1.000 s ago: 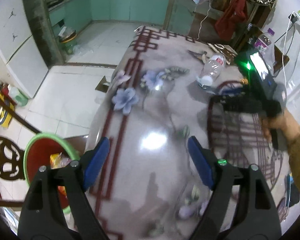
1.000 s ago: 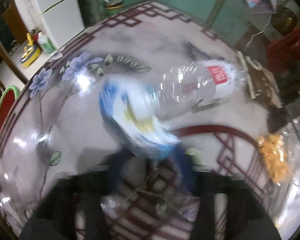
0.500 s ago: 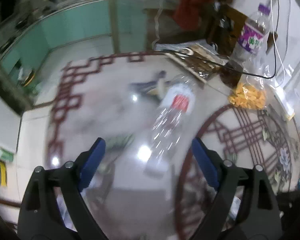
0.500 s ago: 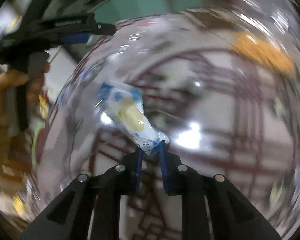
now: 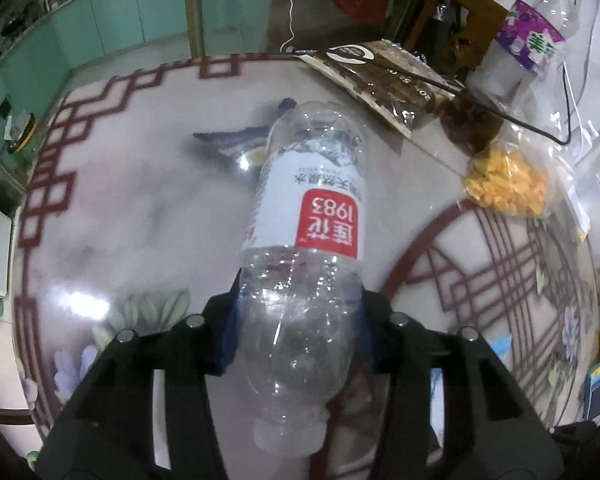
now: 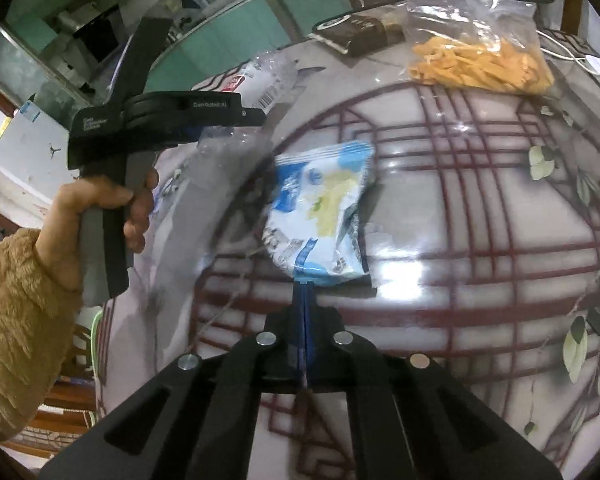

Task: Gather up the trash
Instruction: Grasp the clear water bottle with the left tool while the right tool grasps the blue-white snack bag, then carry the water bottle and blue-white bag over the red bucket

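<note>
An empty clear plastic bottle (image 5: pixel 308 240) with a red and white label lies on the patterned table, cap end toward the camera. My left gripper (image 5: pixel 298 320) is shut on the bottle's shoulder, one blue pad on each side. The bottle (image 6: pixel 256 80) also shows in the right wrist view, behind the left gripper body (image 6: pixel 160 116). My right gripper (image 6: pixel 305 286) is shut on the edge of a blue and white snack wrapper (image 6: pixel 320 208) and holds it above the table.
A clear bag of yellow chips (image 5: pixel 504 184) (image 6: pixel 480 64), a dark brown packet (image 5: pixel 384 76) with a black cable over it and a purple-labelled bottle (image 5: pixel 532 36) stand at the table's far right. A green-rimmed bin edge (image 6: pixel 94 328) shows below the table's left side.
My left gripper swung from the table's near edge to the bottle and closed on it. My right gripper carried the wrapper away from the bottle and over the round pattern.
</note>
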Motion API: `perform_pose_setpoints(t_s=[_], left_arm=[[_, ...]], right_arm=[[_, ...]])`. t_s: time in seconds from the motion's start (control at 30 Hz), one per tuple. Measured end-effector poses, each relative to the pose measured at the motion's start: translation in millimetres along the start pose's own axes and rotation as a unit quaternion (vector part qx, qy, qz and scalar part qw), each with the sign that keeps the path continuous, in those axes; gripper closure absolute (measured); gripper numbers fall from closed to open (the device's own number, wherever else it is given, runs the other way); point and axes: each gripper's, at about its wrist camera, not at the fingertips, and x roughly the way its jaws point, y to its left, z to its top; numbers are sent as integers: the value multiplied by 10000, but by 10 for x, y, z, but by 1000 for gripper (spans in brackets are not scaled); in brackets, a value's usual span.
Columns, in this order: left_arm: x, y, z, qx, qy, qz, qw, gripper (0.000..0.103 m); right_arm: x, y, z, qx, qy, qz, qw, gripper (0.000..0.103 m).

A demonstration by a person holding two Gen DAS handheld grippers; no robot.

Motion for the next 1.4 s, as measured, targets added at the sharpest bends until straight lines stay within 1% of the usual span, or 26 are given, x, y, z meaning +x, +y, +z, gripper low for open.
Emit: perform_pose_setpoints(t_s=[0.03, 0.07, 0.1, 0.13, 0.17, 0.2, 0.23, 0.27, 0.3, 0.33, 0.37, 0.4, 0.43, 0.5, 0.53, 0.57, 0.6, 0.67, 0.7, 0.73, 0.83, 1.0, 1.17, 1.2, 1.3, 1.4], left_arm=[[-68, 23, -54, -16, -48, 16, 10000, 58], [-131, 38, -94, -40, -79, 26, 10000, 58], [-220, 69, -151, -96, -122, 36, 9999, 58], [-333, 107, -220, -171, -177, 41, 9997, 58], [-439, 133, -280, -231, -228, 46, 9995, 58], [-525, 158, -329, -271, -270, 58, 9993, 58], [-655, 178, -402, -310, -345, 88, 9989, 58], [-788, 183, -470, -318, -437, 150, 9984, 58], [-866, 173, -511, -311, -493, 208, 9981, 58], [-1009, 153, -585, -299, -582, 303, 9974, 58], [-1101, 143, -632, -302, -635, 338, 9970, 58], [-1240, 125, -697, -324, -715, 370, 9962, 58], [-1377, 109, -768, -341, -788, 411, 9955, 58], [-1611, 96, -880, -317, -931, 562, 9936, 58], [-1716, 101, -938, -300, -996, 634, 9926, 58], [-1829, 108, -996, -294, -1066, 702, 9914, 58], [-1905, 117, -1037, -312, -1114, 736, 9906, 58], [-2086, 170, -1150, -400, -1193, 774, 9890, 58], [-2168, 200, -1203, -443, -1225, 800, 9882, 58], [-2246, 226, -1259, -483, -1271, 830, 9872, 58], [-2446, 289, -1412, -577, -1373, 917, 9846, 58], [-2786, 489, -1784, -852, -1507, 969, 9801, 58], [-3005, 716, -2215, -1187, -1542, 1006, 9757, 58], [-3031, 756, -2290, -1253, -1534, 1012, 9749, 58], [-3105, 909, -2545, -1475, -1472, 1050, 9724, 58], [-3176, 1070, -2755, -1663, -1437, 1139, 9689, 58]], right_arm=[[-19, 18, -19, -43, -35, -66, 10000, 90], [-35, 36, -10, -61, -96, -119, 9999, 61], [-66, 45, -3, -52, -183, -144, 9997, 44], [-143, 53, 21, 5, -394, -183, 9991, 26], [-228, 46, 66, 115, -628, -174, 9978, 25], [-249, 37, 88, 201, -722, -116, 9971, 25], [-261, 14, 164, 342, -794, -80, 9962, 20], [-223, 0, 236, 416, -785, -102, 9960, 11], [-118, -9, 331, 413, -694, -155, 9966, 10], [-14, -9, 396, 362, -589, -266, 9973, 10], [131, 8, 456, 266, -460, -498, 9973, 11], [213, 31, 478, 188, -400, -631, 9970, 12], [320, 71, 494, 35, -331, -813, 9961, 16], [497, 194, 477, -344, -131, -1150, 9927, 31], [524, 219, 382, -483, -39, -1237, 9911, 44], [557, 281, 356, -641, -33, -1399, 9881, 52], [569, 336, 328, -755, -27, -1421, 9870, 55], [522, 342, 265, -642, 11, -1227, 9904, 81], [497, 364, 260, -591, 8, -1160, 9915, 90], [419, 417, 234, -571, -36, -1119, 9921, 95], [120, 657, 151, -649, -258, -938, 9931, 95], [-390, 1244, -152, -875, -585, -514, 9931, 95], [-615, 1868, -475, -1213, -678, -155, 9902, 95], [-584, 1980, -492, -1269, -669, -107, 9896, 95], [-659, 2351, -689, -1477, -630, 93, 9870, 95], [-671, 2586, -811, -1633, -584, 228, 9846, 95]])
